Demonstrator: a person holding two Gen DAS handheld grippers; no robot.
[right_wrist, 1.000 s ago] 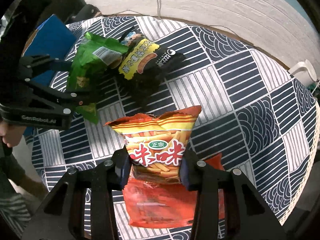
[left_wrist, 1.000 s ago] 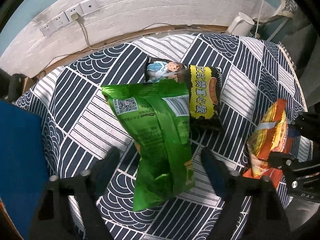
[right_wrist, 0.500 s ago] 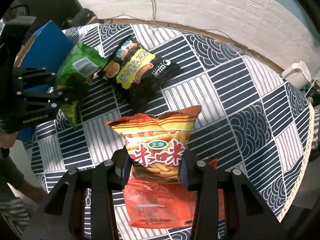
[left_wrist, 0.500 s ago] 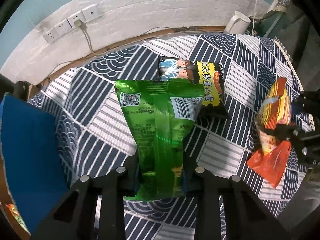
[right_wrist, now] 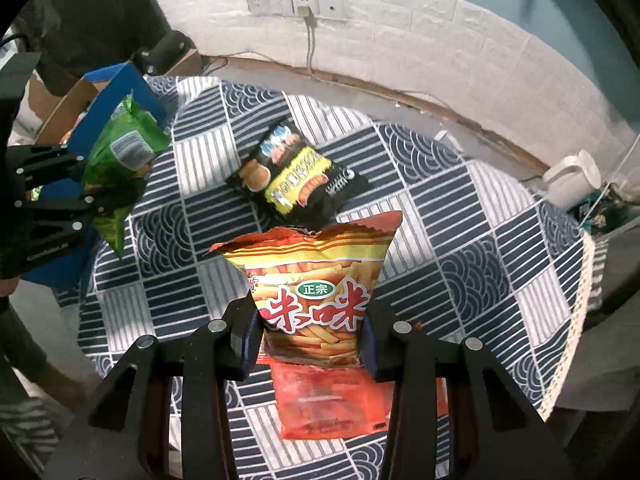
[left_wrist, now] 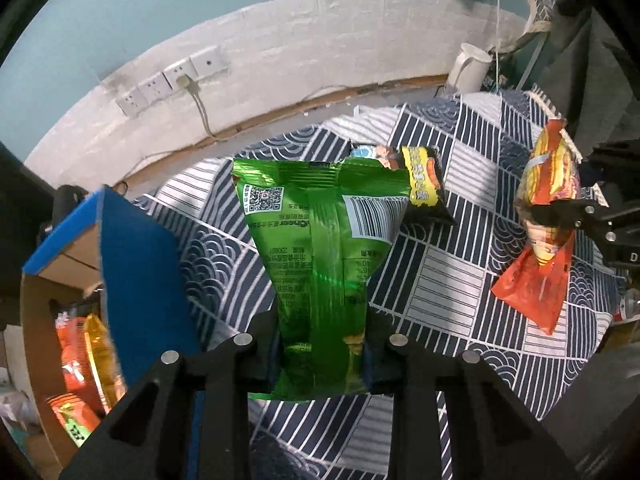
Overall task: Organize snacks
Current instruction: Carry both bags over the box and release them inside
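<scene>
My left gripper [left_wrist: 322,354] is shut on a green snack bag [left_wrist: 320,240] and holds it above the patterned table, beside an open blue cardboard box [left_wrist: 132,264]. It also shows in the right wrist view [right_wrist: 120,160]. My right gripper [right_wrist: 310,344] is shut on an orange-yellow fries snack bag [right_wrist: 312,280], held above the table; this bag also shows in the left wrist view [left_wrist: 548,192]. A red packet [right_wrist: 332,400] lies on the table under it. A black-and-yellow snack bag [right_wrist: 296,176] lies mid-table.
The blue box holds several snack packs [left_wrist: 80,344] and stands off the table's left edge. A white kettle [right_wrist: 572,180] stands at the far right by the wall. Wall sockets [right_wrist: 296,4] with a cable are behind the table.
My left gripper closed on the green bag and lifted it, swinging left toward the blue box. My right gripper raised the fries bag higher off the table.
</scene>
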